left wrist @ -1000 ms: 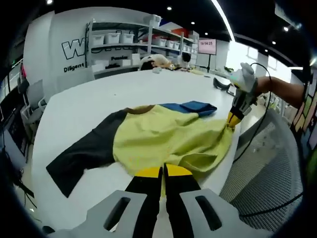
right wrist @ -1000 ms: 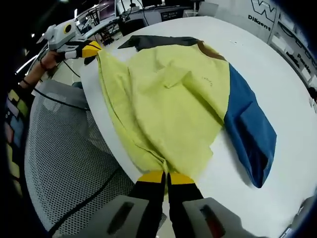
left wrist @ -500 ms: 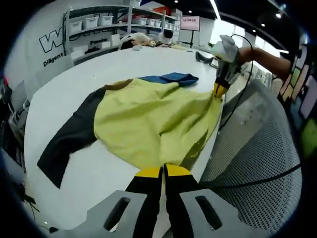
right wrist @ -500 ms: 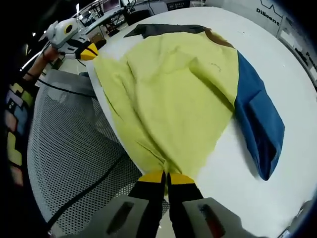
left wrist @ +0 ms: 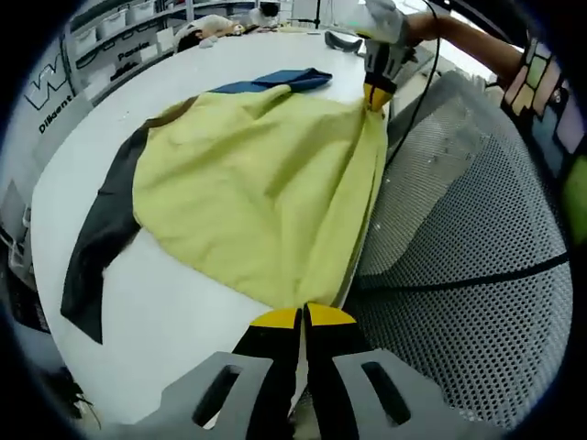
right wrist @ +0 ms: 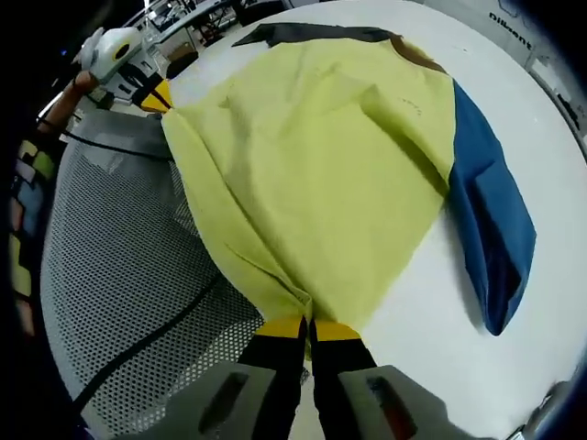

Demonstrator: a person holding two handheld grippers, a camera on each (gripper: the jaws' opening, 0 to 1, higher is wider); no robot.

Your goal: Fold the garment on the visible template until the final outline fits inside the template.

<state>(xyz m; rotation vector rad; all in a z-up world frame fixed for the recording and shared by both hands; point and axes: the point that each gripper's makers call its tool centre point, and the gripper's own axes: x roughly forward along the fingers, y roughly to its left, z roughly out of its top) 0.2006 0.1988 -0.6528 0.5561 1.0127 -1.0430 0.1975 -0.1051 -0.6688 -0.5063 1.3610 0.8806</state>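
Note:
A yellow garment (left wrist: 257,192) with a dark grey sleeve (left wrist: 96,247), a blue sleeve (left wrist: 266,82) and a brown collar lies spread on the white table (left wrist: 138,348), its hem pulled past the table edge. My left gripper (left wrist: 302,316) is shut on one hem corner. My right gripper (left wrist: 374,96) holds the other corner at the far end of the hem. In the right gripper view the garment (right wrist: 312,156) stretches from my right gripper (right wrist: 308,324), shut on the hem, to the left gripper (right wrist: 156,94) at the upper left. The blue sleeve (right wrist: 491,220) lies folded at the right.
A grey mesh chair (left wrist: 459,257) sits just off the table edge beneath the hem, with a black cable (left wrist: 459,280) across it. The chair (right wrist: 119,275) also lies below the hem in the right gripper view. Shelves with white bins (left wrist: 92,37) stand beyond the table.
Both grippers have drawn the hem farther off the table edge toward the chair, pulling the yellow body flatter and tauter. The cameras have tipped down over the table.

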